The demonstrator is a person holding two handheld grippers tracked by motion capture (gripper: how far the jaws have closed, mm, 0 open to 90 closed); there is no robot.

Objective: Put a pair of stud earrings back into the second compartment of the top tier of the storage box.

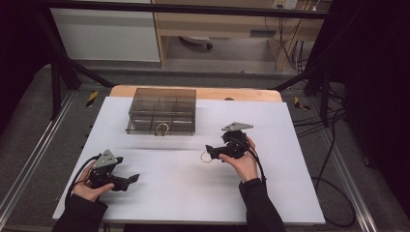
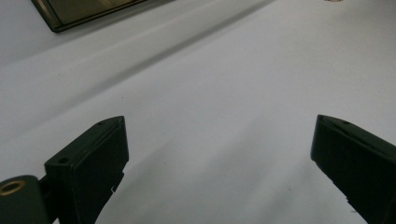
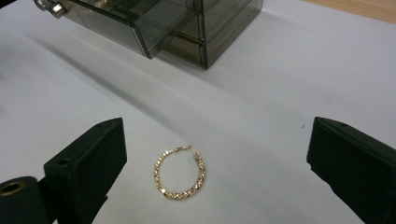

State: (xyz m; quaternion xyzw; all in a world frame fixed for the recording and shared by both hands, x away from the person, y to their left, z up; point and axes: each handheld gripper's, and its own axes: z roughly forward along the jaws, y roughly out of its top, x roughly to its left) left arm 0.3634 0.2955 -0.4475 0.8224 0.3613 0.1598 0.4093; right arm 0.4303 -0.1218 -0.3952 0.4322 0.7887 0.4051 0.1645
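A gold hoop earring lies flat on the white table top, between the spread jaws of my right gripper and touching neither. In the high view the same earring sits just left of the right gripper. A smoky clear drawer box stands at the back, with one drawer pulled partly out. A second gold ring shows at the box's front. My left gripper rests open near the front left, with nothing between its jaws.
A corner of the box shows at the top of the left gripper view. The wooden table edge runs behind the white top. Black frame bars and cables stand at the back and right, off the table.
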